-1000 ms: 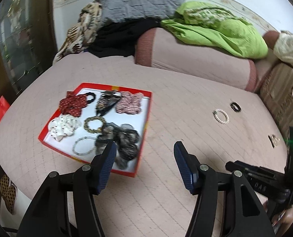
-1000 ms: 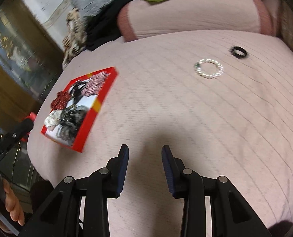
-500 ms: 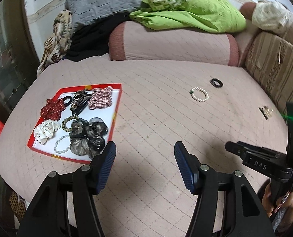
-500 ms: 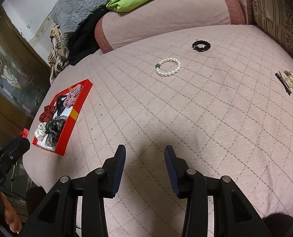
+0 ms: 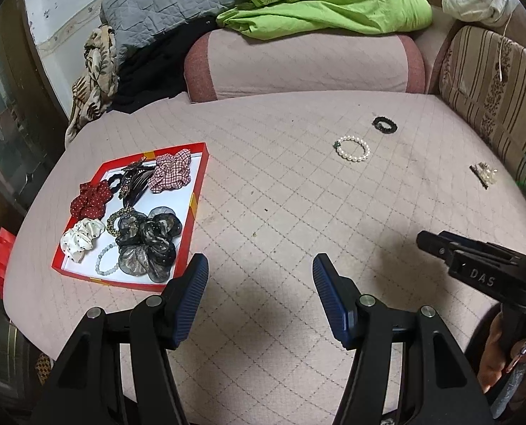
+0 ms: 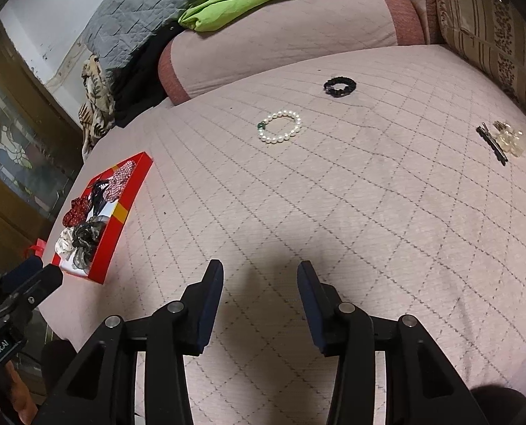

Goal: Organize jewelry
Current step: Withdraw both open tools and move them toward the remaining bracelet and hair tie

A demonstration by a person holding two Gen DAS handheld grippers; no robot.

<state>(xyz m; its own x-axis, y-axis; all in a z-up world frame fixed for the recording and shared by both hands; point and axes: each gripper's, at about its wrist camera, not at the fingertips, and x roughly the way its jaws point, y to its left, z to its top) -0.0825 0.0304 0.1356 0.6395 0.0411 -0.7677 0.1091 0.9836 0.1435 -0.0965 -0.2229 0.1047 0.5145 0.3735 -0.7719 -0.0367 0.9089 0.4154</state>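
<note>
Hair clip lies flat, long axis running near-to-far; left tongs and right tongs gape empty.

Bare quilted bed lies open ahead of both grippers. The red tray blocks the left edge; pearl bracelet, black hair tie and hair clip dot the far right corner.

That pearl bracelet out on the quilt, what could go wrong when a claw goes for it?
The pearl bracelet lies flat on soft quilt, so the open right claw may pinch fabric or miss the beads. The red tray is already crowded with scrunchies, so a dropped bracelet could land on them or snag.
</note>
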